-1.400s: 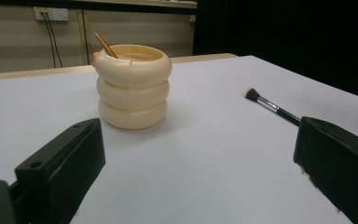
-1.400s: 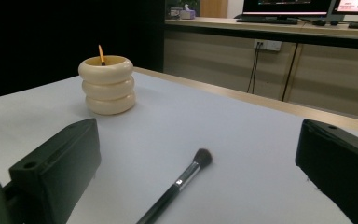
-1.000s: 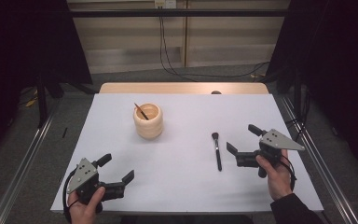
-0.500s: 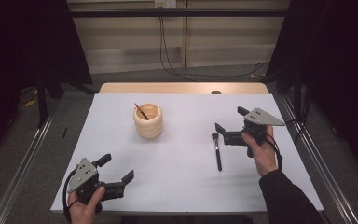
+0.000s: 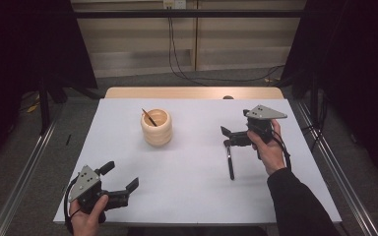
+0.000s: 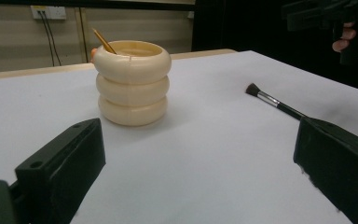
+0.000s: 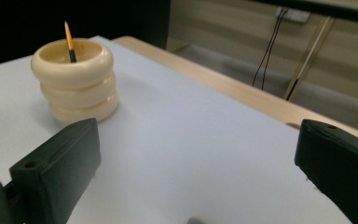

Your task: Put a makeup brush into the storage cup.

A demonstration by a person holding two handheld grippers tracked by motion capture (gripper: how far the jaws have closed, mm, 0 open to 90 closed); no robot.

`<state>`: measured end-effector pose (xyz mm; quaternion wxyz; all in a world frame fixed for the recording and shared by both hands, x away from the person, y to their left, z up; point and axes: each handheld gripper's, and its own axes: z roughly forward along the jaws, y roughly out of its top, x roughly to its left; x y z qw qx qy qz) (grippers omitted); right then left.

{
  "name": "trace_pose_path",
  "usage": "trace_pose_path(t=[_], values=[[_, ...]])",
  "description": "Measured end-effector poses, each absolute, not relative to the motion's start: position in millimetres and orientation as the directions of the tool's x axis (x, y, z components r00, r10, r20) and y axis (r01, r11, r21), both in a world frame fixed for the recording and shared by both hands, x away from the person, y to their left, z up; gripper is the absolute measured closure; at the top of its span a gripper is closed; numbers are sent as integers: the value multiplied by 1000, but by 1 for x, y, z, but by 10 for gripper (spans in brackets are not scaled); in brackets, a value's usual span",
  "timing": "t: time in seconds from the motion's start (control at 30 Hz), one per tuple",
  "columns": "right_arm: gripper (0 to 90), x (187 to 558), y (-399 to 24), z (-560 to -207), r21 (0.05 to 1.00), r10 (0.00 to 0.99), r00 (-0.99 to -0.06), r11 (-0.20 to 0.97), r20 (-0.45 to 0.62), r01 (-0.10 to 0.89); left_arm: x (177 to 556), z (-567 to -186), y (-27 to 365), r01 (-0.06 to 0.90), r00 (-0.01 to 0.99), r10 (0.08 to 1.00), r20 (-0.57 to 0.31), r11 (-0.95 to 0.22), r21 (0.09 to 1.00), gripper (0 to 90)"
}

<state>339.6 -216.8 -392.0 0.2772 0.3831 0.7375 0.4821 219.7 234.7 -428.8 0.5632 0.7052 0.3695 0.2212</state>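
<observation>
A cream ribbed holder (image 5: 156, 129) stands left of the table's middle, with a thin orange-handled stick (image 5: 148, 117) leaning inside it. A black makeup brush (image 5: 230, 162) lies flat to its right, bristles pointing away from the person. My right gripper (image 5: 225, 136) hovers open at the brush's bristle end, nothing between its jaws. My left gripper (image 5: 123, 173) rests open near the front left edge, empty. In the left gripper view the holder (image 6: 133, 84) and brush (image 6: 272, 100) lie ahead of the jaws. The right gripper view faces the holder (image 7: 74, 81).
A white sheet (image 5: 192, 196) covers the table, with a bare wooden strip (image 5: 192, 93) along the far edge. Metal rails (image 5: 24, 172) run down both sides on the floor. Cables (image 5: 177, 59) hang against the back wall.
My right gripper has moved away from the person and leftward, from the table's right side to the bristle end of the brush. The left gripper has stayed put.
</observation>
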Motion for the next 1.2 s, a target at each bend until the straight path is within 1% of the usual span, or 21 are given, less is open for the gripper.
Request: trace_pose_path(t=[0.07, 0.2, 0.33, 0.37, 0.4, 0.47, 0.53, 0.67, 0.73, 0.83, 0.87, 0.97, 1.03, 1.07, 1.2], values=[[0, 342, -219, -392, 905, 825, -564, 265, -34, 333, 220, -429, 235, 272, 629, 771, -102, -94, 958, 20], [4, 348, -220, -390, 870, 814, -581, 277, 13, 408, 220, -429, 235, 271, 630, 770, -106, -90, 958, 20], [21, 353, -217, -388, 820, 820, -572, 336, -12, 464, 220, -429, 236, 275, 621, 776, -107, -88, 958, 20], [31, 354, -216, -388, 811, 820, -572, 338, -6, 478, 220, -429, 236, 273, 626, 772, -109, -86, 958, 20], [18, 356, -215, -389, 798, 806, -592, 348, 14, 493, 220, -429, 236, 274, 626, 772, -108, -87, 958, 20], [29, 357, -213, -390, 774, 803, -596, 374, 7, 512, 220, -429, 236, 273, 626, 772, -109, -86, 958, 21], [30, 359, -211, -393, 741, 796, -605, 401, 9, 538, 220, -429, 235, 273, 621, 777, -102, -93, 957, 21], [26, 364, -208, -396, 675, 772, -634, 444, 46, 589, 221, -429, 236, 275, 623, 775, -105, -92, 957, 23], [28, 367, -206, -397, 612, 768, -633, 456, 97, 647, 221, -429, 236, 276, 622, 775, -108, -89, 957, 22], [90, 370, -203, -398, 552, 756, -645, 493, 112, 673, 221, -429, 236, 278, 622, 775, -113, -83, 957, 22], [97, 371, -202, -398, 532, 749, -653, 508, 116, 677, 221, -430, 236, 279, 623, 774, -114, -84, 957, 22], [188, 374, -197, -400, 475, 733, -671, 552, 116, 685, 221, -430, 236, 280, 623, 773, -115, -84, 956, 22], [202, 376, -195, -403, 440, 737, -665, 561, 121, 701, 221, -430, 236, 279, 624, 773, -114, -84, 957, 22], [235, 376, -194, -403, 414, 738, -665, 573, 115, 707, 221, -430, 236, 277, 627, 771, -113, -85, 957, 22], [267, 379, -191, -409, 341, 739, -662, 594, 126, 728, 221, -430, 236, 279, 627, 771, -107, -94, 956, 22]])
